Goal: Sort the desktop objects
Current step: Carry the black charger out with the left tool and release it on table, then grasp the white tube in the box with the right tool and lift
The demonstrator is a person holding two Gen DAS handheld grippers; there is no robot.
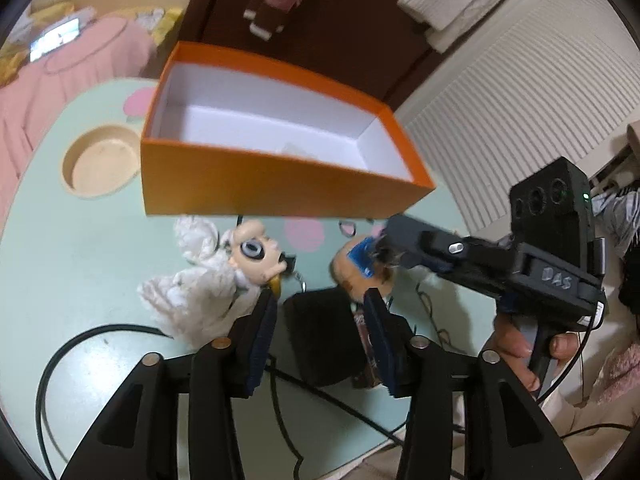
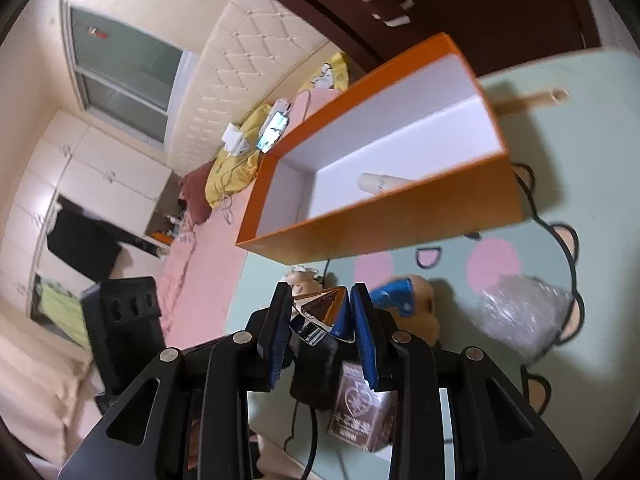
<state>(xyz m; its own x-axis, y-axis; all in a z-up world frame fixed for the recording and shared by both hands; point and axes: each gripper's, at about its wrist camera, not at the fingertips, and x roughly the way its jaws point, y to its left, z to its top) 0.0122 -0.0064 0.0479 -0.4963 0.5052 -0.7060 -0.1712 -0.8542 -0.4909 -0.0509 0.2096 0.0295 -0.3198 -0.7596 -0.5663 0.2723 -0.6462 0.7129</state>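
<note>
An open orange box [image 1: 256, 176] with a white inside stands on the mint-green table [image 1: 80, 264]; in the right wrist view [image 2: 400, 216] a cream tube [image 2: 380, 183] lies in it. My left gripper [image 1: 320, 300] is open above a black block [image 1: 324, 336], with a white-haired doll [image 1: 224, 272] to its left. My right gripper [image 2: 320, 300] is shut on a shiny foil-wrapped triangular packet [image 2: 322, 308]. It also shows in the left wrist view [image 1: 380, 254], low over a tan plush toy with a blue part [image 1: 360, 268].
A round wooden dish [image 1: 102, 162] sits left of the box. A crumpled clear plastic bag [image 2: 524, 316] lies on the table at right. A brown printed carton [image 2: 362, 408] and black cables [image 1: 280, 392] lie near the table's front edge. A pink bed [image 2: 200, 272] is beyond.
</note>
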